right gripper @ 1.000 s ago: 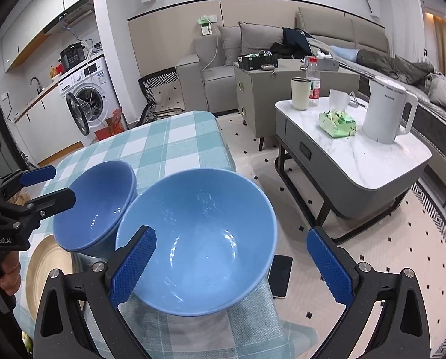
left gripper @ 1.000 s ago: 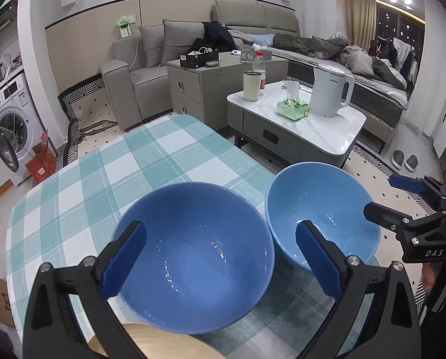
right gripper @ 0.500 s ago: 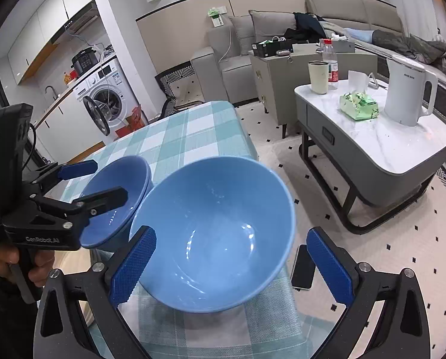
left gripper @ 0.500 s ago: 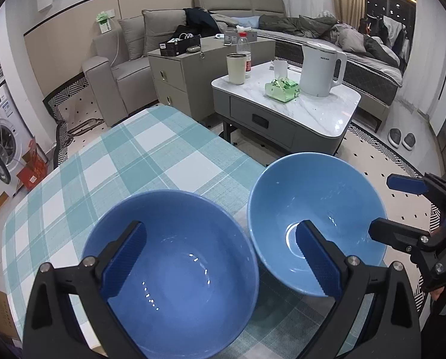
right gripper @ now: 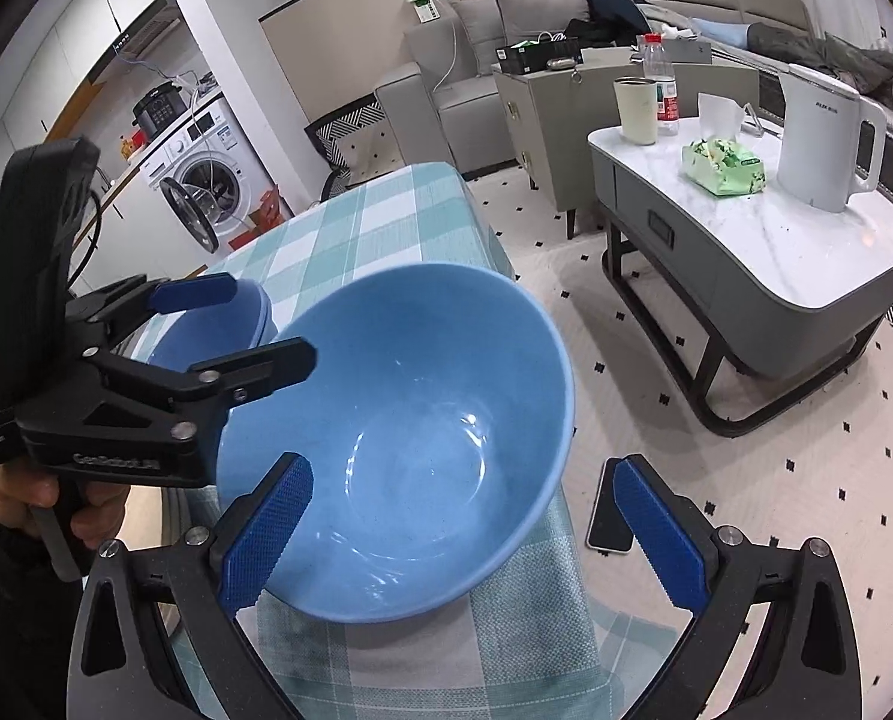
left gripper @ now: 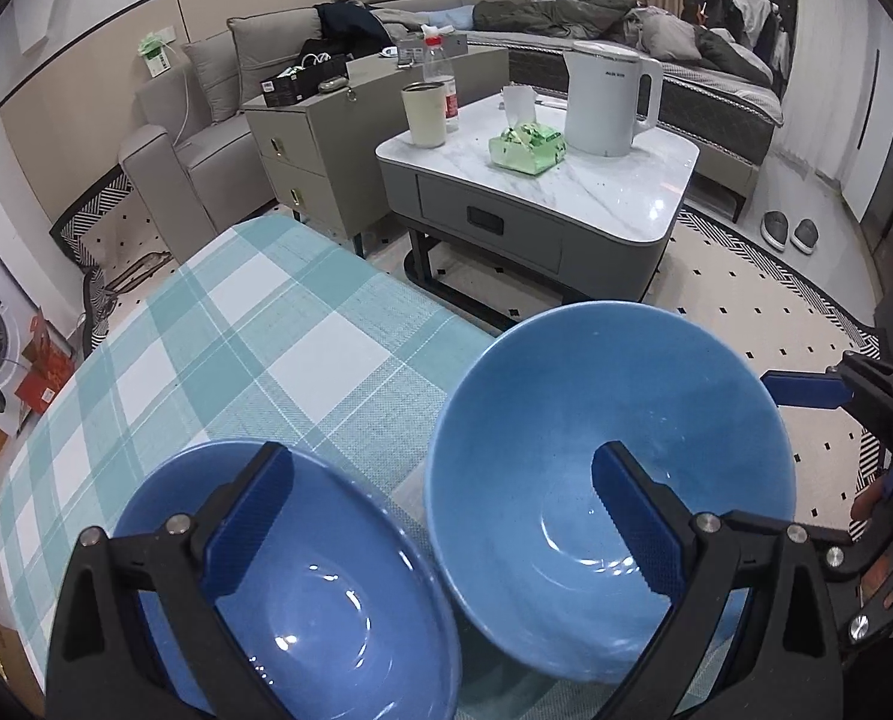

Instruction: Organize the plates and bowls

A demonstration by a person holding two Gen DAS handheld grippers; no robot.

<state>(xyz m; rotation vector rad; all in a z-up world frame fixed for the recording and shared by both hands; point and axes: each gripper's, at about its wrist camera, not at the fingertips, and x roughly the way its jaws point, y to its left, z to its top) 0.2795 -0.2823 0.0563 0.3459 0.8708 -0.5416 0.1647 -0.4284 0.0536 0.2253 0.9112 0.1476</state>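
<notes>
Sitting tilted: light blue bowl (right gripper: 422,438), glossy | darker blue bowl (left gripper: 302,594) beside | left gripper (left gripper: 440,522), right gripper (right gripper: 464,534) released

Left gripper (left gripper: 440,525) open above two blue bowls: darker bowl (left gripper: 302,594), lighter bowl (left gripper: 572,450), side by side.

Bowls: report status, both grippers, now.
Left gripper open over darker bowl. Right gripper open at lighter bowl. Bowls side by side on checked table, unstacked. Nothing blocking.
</notes>
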